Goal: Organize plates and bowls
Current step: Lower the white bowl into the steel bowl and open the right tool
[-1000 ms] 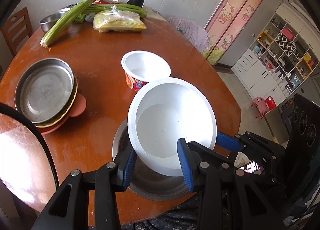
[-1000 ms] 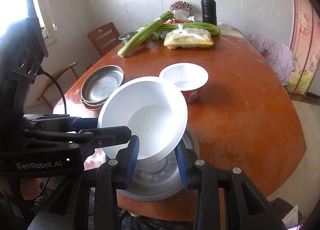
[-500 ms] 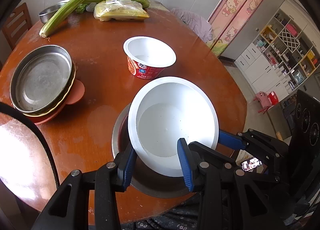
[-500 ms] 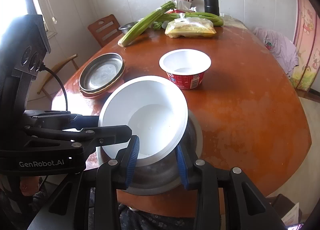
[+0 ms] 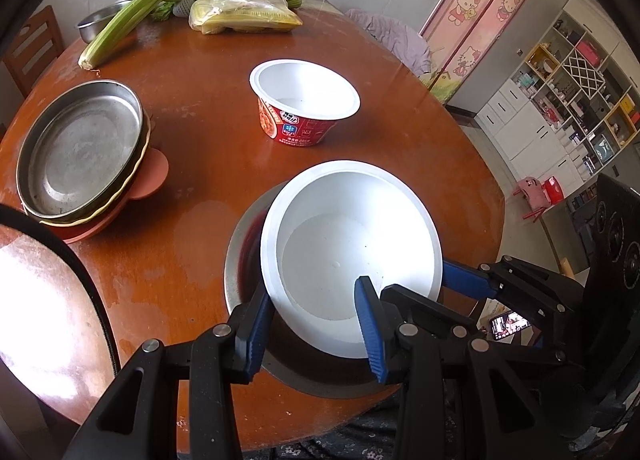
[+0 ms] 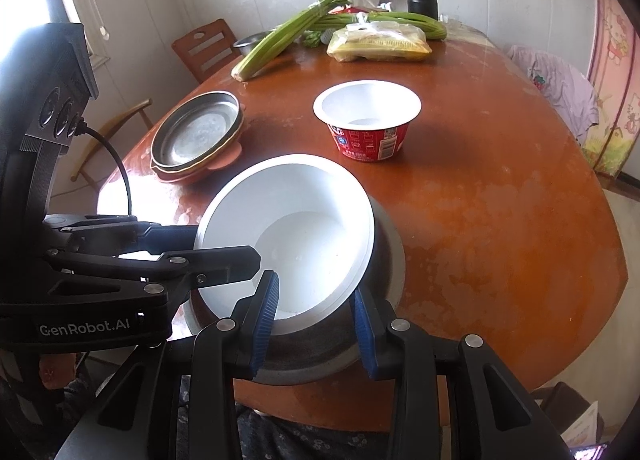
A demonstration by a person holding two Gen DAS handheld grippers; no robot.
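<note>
Left wrist view: the white bowl (image 5: 352,260) is gripped at its rim by both the left gripper (image 5: 316,320) and the right gripper (image 6: 316,304), nested tilted into the steel bowl (image 5: 244,260), apparently for stacking.

white bowl (image 5: 352,252) sits tilted inside steel basin (image 5: 244,260); red cup (image 5: 304,100) upright; stacked plates (image 5: 80,152) left

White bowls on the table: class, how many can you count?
2. A large white bowl tilts in the steel bowl at the near edge; a red-sided cup bowl stands mid-table. None seems hidden.
</note>
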